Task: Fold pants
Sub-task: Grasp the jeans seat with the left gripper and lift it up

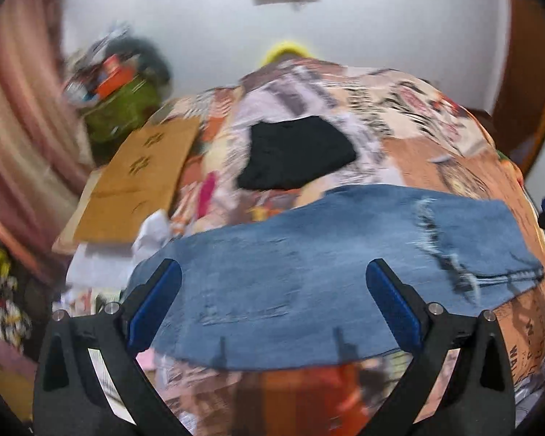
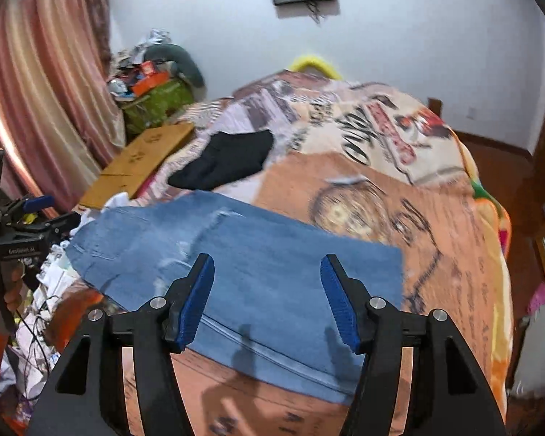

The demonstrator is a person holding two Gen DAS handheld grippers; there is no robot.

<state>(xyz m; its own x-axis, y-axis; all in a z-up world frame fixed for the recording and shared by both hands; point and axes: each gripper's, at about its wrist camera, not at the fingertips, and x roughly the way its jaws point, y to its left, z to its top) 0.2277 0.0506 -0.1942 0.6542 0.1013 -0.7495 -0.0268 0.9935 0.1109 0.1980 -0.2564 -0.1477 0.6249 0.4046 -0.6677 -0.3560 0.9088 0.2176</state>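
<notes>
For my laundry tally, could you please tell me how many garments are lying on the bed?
2: the blue jeans spread flat nearest the grippers, and a folded black garment behind them, toward the cardboard side. Others may be hidden off-frame.

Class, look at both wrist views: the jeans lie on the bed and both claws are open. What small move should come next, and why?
Probably lower both claws to the jeans' near edge and pinch it. The left claw and right claw hover open with nothing between the pads, and the jeans lie flat in a long strip across the blanket, seemingly ready for another fold.
</notes>
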